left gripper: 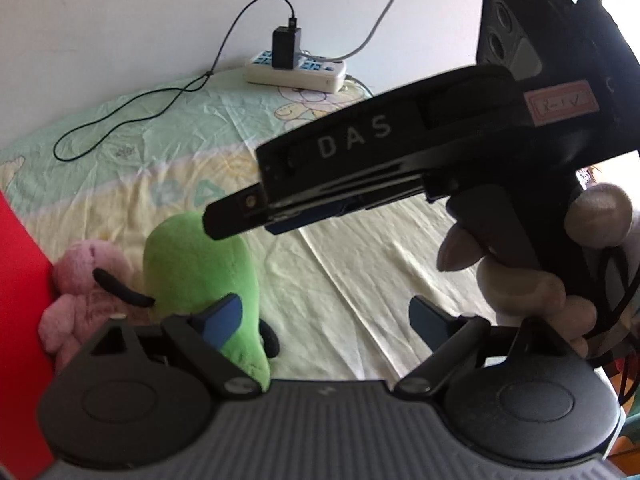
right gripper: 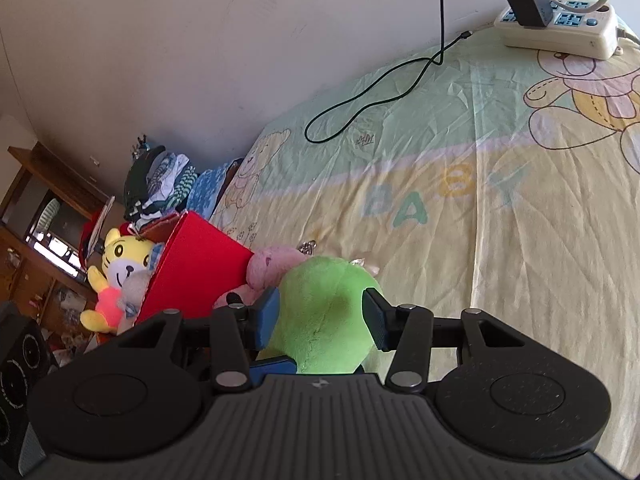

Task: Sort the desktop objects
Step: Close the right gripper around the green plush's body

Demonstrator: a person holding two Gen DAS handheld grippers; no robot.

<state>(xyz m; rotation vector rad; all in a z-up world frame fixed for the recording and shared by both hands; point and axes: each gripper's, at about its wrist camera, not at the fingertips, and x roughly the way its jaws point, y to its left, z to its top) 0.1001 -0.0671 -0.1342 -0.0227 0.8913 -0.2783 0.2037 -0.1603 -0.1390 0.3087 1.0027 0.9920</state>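
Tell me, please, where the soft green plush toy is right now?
In the right wrist view the soft green plush toy sits on the sheet between the right gripper pads, beside the pink plush toy and the red box.

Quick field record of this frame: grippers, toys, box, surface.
right hand-held gripper: pads on either side of the green plush, contact unclear
left hand-held gripper: open, empty
pink plush: between green plush and red box
yellow tiger plush: in red box
surface: printed sheet; power strip at the far end
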